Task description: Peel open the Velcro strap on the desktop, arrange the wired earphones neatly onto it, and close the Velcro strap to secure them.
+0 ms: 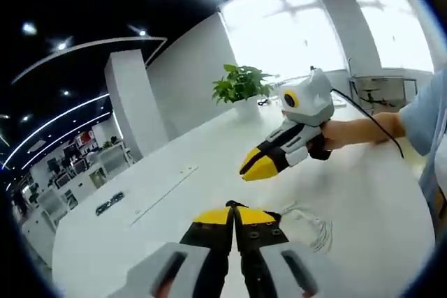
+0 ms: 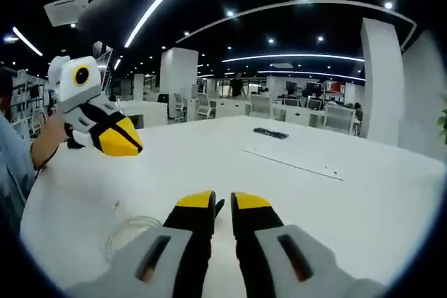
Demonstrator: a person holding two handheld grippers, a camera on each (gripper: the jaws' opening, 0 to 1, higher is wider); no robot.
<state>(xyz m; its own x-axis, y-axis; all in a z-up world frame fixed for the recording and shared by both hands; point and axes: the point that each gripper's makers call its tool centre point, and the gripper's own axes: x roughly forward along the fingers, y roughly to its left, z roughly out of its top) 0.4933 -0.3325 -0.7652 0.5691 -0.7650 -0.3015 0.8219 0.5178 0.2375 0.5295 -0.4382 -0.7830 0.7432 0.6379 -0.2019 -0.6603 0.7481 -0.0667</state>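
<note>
The big white table (image 1: 363,221) is smooth and a little shiny, with a rounded edge. A long thin flat strip (image 2: 292,161) lies in its top, and a small dark flat thing (image 2: 270,132) sits further back; I cannot tell if that is the strap.

In the left gripper view there are bright windows, a white pillar and a leafy green plant (image 1: 241,83) in a white pot at the far end of the table. In the right gripper view there is a dark ceiling with long curved light lines, plus far-off desks and chairs.

The left gripper (image 1: 234,213) has hard grey arms with black and yellow tips. Its jaws are pressed together with nothing between them. In the right gripper view it floats above the table on the left (image 2: 129,143), held by a hand (image 2: 52,130).

The right gripper (image 2: 223,204) has a narrow gap between its yellow tips and holds nothing. In the left gripper view it hangs over the table (image 1: 246,170).

The wired earphones (image 1: 311,225) are a thin, pale, loose tangle of loops lying on the table just beside the left gripper's tips. In the right gripper view they lie low on the left (image 2: 133,232).

No writing can be read
</note>
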